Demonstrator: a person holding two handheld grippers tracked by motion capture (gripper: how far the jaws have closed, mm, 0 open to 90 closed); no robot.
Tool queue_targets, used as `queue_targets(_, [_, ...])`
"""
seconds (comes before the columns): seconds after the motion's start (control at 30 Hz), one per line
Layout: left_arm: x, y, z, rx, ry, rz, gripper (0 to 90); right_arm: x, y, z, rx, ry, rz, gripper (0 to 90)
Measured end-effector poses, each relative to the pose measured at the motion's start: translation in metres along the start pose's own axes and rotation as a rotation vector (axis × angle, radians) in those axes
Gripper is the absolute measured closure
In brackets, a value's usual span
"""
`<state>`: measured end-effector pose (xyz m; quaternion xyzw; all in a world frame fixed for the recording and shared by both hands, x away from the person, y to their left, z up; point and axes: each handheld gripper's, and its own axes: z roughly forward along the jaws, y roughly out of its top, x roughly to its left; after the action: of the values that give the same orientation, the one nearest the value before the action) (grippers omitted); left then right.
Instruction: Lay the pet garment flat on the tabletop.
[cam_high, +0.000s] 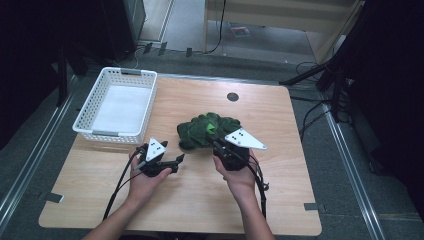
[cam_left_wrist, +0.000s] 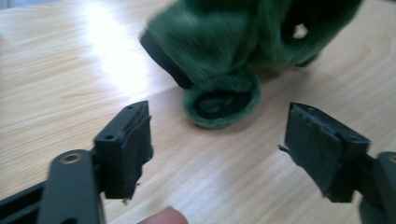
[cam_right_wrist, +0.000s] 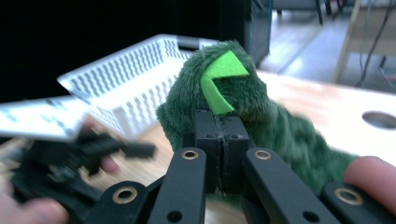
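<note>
The green plush toy (cam_high: 207, 130) lies in the middle of the bench (cam_high: 280, 165), near the white basket (cam_high: 118, 104). The right claw (cam_right_wrist: 222, 122) is clenched on its fur. The left claw (cam_left_wrist: 217, 147) is released, just beside it.

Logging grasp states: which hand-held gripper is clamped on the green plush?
The right hand-held gripper: its jaws are shut on the green plush. The left hand-held gripper is open, short of the plush.
</note>
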<state>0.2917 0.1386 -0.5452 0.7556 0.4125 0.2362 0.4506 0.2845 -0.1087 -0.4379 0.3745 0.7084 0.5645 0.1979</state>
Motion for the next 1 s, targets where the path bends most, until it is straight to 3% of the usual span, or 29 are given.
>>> queue_targets(0.23, [-0.003,0.005,0.001,0.002,-0.048,-0.001,18.8,0.010,0.019,-0.020,-0.067,0.056,-0.012,90.0])
queue_targets(0.3, [-0.004,0.007,-0.002,-0.026,-0.079,0.006,18.7,0.014,0.025,-0.027,-0.087,0.070,-0.012,90.0])
queue_targets(0.43, [-0.013,0.015,-0.014,-0.109,-0.204,0.076,22.5,0.022,0.037,-0.041,-0.126,0.101,-0.029,90.0])
queue_targets(0.47, [-0.017,0.017,-0.021,-0.158,-0.232,0.104,28.9,0.024,0.040,-0.044,-0.136,0.108,-0.033,90.0])
queue_targets(0.5, [-0.021,0.021,-0.029,-0.214,-0.247,0.136,41.9,0.026,0.043,-0.048,-0.149,0.119,-0.036,90.0])
queue_targets(0.57, [-0.026,0.026,-0.038,-0.256,-0.295,0.170,56.9,0.028,0.050,-0.056,-0.174,0.148,-0.031,90.0])
queue_targets(0.63, [-0.028,0.032,-0.044,-0.269,-0.387,0.176,72.6,0.026,0.054,-0.061,-0.187,0.153,-0.015,90.0])
queue_targets(0.67, [-0.028,0.033,-0.044,-0.258,-0.424,0.165,75.0,0.018,0.051,-0.055,-0.160,0.089,-0.033,90.0])
queue_targets(0.7, [-0.027,0.033,-0.042,-0.232,-0.435,0.151,75.0,0.018,0.051,-0.055,-0.160,0.089,-0.033,90.0])
queue_targets(0.77, [-0.023,0.027,-0.031,-0.144,-0.460,0.088,77.6,-0.003,0.038,-0.036,-0.093,0.010,0.007,89.4])
queue_targets(0.8, [-0.018,0.023,-0.022,-0.079,-0.447,0.042,77.8,-0.018,0.026,-0.024,-0.053,-0.051,0.061,87.1])
queue_targets(0.87, [-0.007,0.014,-0.006,0.048,-0.425,-0.081,77.2,-0.053,-0.002,-0.001,0.064,-0.148,0.237,71.3])
queue_targets(0.9, [-0.002,0.009,-0.003,0.068,-0.413,-0.141,76.8,-0.066,-0.015,0.006,0.113,-0.181,0.290,66.9])
queue_targets(0.93, [0.003,0.006,-0.001,0.079,-0.395,-0.178,75.7,-0.074,-0.025,0.008,0.137,-0.193,0.319,63.8])
queue_targets(1.0, [0.012,0.005,0.000,0.089,-0.343,-0.187,71.1,-0.083,-0.029,0.003,0.133,-0.182,0.328,55.0])
